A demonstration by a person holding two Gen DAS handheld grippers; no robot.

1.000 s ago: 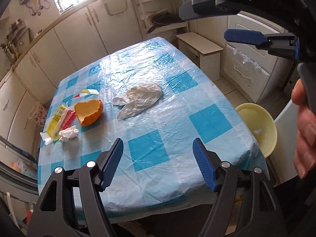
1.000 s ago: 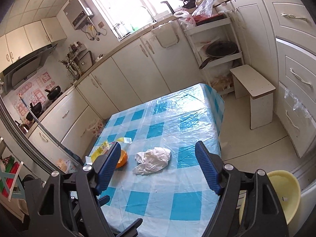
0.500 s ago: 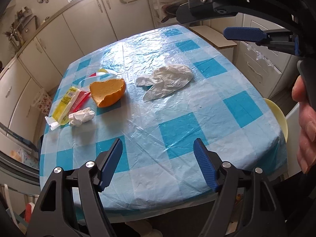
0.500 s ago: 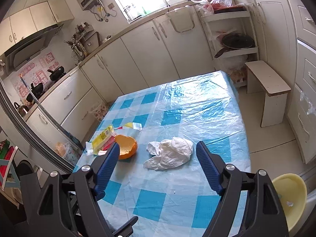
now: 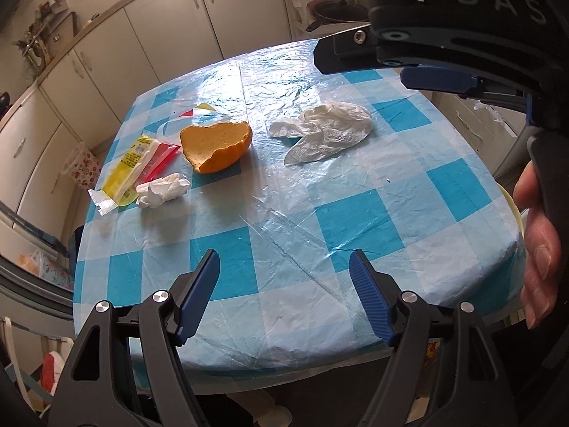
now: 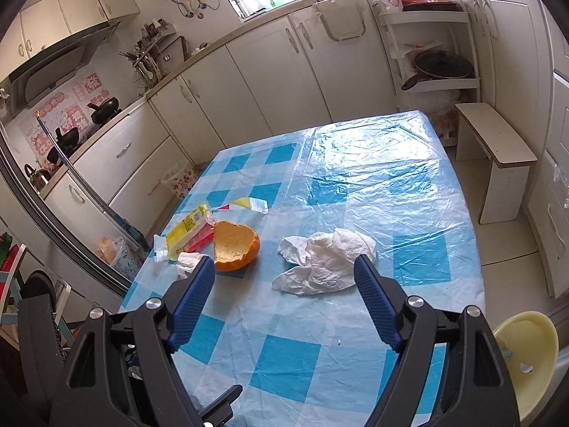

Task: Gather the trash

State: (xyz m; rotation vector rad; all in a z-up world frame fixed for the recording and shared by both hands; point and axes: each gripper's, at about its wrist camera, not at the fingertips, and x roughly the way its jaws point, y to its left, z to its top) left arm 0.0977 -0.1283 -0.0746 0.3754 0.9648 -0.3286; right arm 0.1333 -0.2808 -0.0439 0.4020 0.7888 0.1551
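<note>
left hand-held gripper (image 5: 284,281) released, empty, over near tabletop (image 5: 355,220) | right hand-held gripper (image 6: 284,284) released, empty | farther: white paper wad (image 5: 161,190), orange peel (image 5: 217,146), crumpled napkin (image 5: 325,130), yellow wrapper (image 5: 129,169) at left

Left gripper (image 5: 284,293) angled downward, fingers apart, nothing between them. Right gripper (image 6: 284,297) likewise wide and empty. Right hand (image 5: 538,245) apparently wrapped around its handle.

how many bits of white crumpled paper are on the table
2. A large crumpled tissue lies right of the orange peel; a small paper wad sits near the table's left edge beside the yellow wrapper. None looks hidden.
</note>
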